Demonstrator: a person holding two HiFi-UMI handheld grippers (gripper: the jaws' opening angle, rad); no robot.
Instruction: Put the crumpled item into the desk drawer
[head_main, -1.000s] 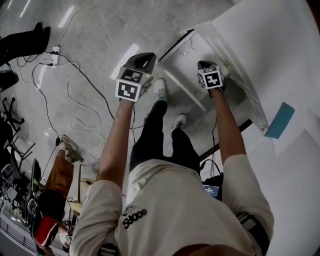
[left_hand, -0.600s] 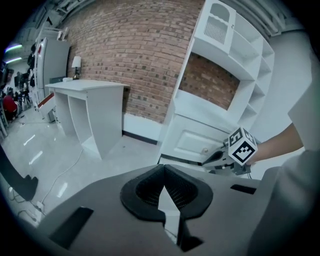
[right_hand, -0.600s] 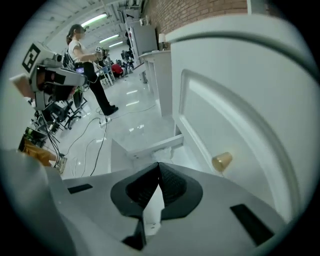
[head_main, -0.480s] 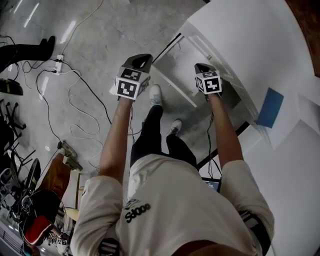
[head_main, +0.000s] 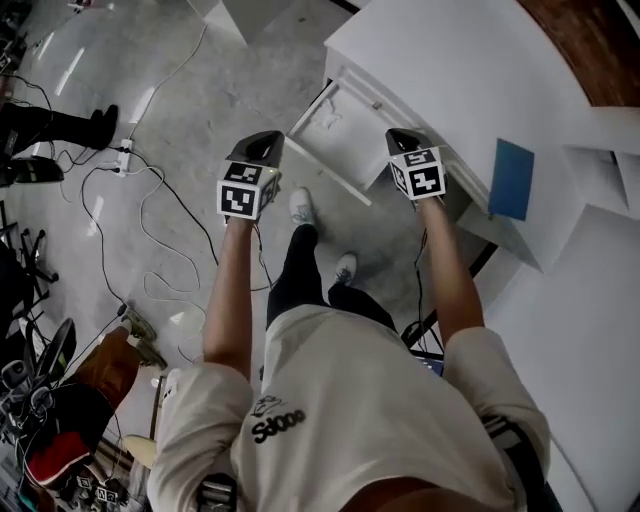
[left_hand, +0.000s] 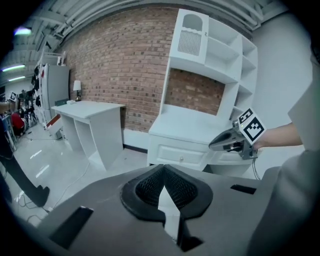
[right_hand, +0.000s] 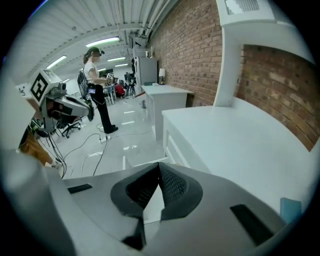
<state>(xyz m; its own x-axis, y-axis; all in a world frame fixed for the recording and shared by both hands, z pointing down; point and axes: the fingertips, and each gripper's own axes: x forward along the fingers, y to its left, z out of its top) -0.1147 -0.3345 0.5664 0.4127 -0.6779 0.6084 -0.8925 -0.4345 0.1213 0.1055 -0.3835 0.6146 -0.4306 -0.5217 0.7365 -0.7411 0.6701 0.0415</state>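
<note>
The white desk (head_main: 450, 70) fills the upper right of the head view. Its drawer (head_main: 335, 165) stands pulled out toward the person. A faint pale wrinkled shape (head_main: 326, 120) lies inside the drawer; I cannot tell what it is. My left gripper (head_main: 268, 142) hangs above the floor just left of the drawer front, jaws shut and empty (left_hand: 162, 168). My right gripper (head_main: 398, 136) hovers over the drawer's right end by the desk edge, also shut on nothing (right_hand: 159, 165). Each gripper shows in the other's view: the right gripper (left_hand: 216, 145) and the left gripper (right_hand: 89, 113).
A flat blue item (head_main: 512, 180) lies on the desk top. Cables and a power strip (head_main: 124, 150) trail over the floor at the left. The person's shoes (head_main: 300, 206) stand below the drawer. A second white desk (left_hand: 95, 125) stands by the brick wall, and a person (right_hand: 95, 85) farther off.
Both grippers have lifted up and away from the open drawer, still shut. The head view has swung so more of the desk top and the blue item show.
</note>
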